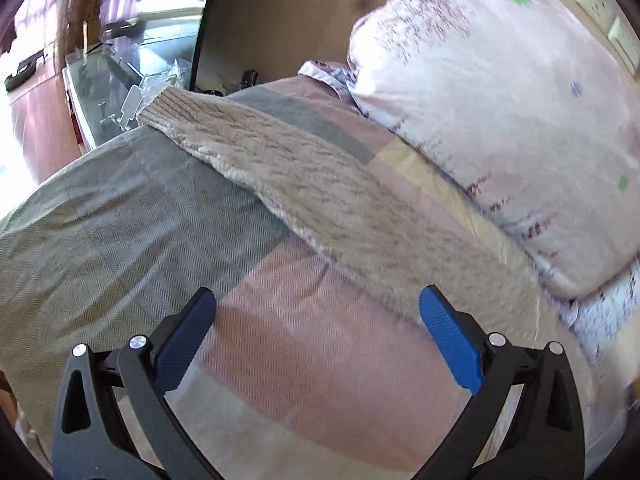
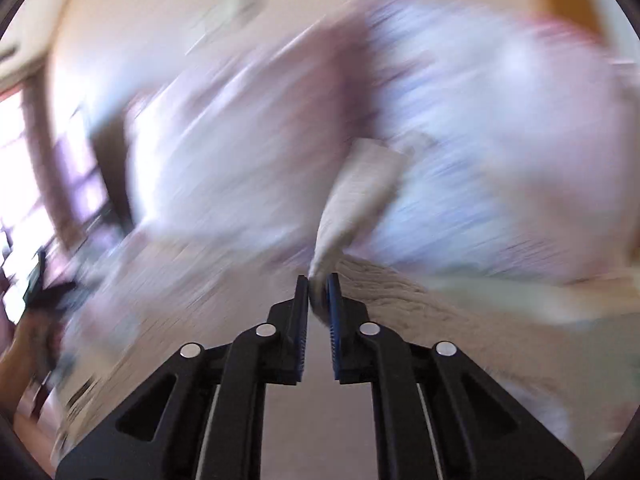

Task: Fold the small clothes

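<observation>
A beige cable-knit sweater (image 1: 312, 188) lies stretched across the striped bedspread (image 1: 120, 232), one sleeve reaching toward the bed's far edge. My left gripper (image 1: 318, 304) is open and empty, hovering just in front of the sweater's near edge. In the blurred right wrist view my right gripper (image 2: 318, 280) is shut on a fold of the beige sweater (image 2: 360, 196), which rises up from the fingertips; more of the knit lies to the right.
A large floral pillow (image 1: 500, 100) sits at the right, close behind the sweater. A glass-topped table (image 1: 108, 92) stands beyond the bed's far left edge. The right wrist view is heavily motion-blurred, with pale bedding (image 2: 500, 140) behind the sweater.
</observation>
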The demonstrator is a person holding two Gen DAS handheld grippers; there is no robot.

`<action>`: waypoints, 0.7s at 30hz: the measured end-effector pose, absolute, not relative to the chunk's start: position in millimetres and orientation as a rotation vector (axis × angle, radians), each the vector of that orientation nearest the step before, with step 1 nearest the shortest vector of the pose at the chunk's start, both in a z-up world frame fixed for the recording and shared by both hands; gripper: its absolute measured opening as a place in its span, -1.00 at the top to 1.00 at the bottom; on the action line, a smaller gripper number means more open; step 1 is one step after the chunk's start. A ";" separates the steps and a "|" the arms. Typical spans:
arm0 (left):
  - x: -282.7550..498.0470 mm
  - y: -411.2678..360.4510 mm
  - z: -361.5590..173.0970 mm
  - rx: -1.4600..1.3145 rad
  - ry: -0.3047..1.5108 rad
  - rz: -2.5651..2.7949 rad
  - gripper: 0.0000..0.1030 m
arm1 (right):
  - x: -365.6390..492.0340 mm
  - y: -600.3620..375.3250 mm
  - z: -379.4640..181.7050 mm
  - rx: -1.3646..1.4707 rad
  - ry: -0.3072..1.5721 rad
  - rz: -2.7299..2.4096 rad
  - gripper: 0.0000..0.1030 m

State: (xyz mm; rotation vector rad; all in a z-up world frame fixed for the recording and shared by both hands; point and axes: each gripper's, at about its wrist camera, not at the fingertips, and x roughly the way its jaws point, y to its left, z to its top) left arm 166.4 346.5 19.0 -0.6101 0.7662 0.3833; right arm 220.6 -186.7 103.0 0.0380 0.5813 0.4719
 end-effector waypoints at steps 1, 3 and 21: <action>169.6 350.6 19.0 -0.627 0.765 0.385 -0.92 | 219.6 -145.1 76.7 -0.004 0.689 0.585 0.36; 175.3 361.5 17.0 -0.678 0.762 0.378 -0.86 | 203.5 -115.6 55.9 -0.044 0.731 0.660 0.26; 213.1 411.8 43.7 -0.859 0.671 0.339 0.89 | 145.5 -359.4 68.5 0.244 0.620 0.173 -0.64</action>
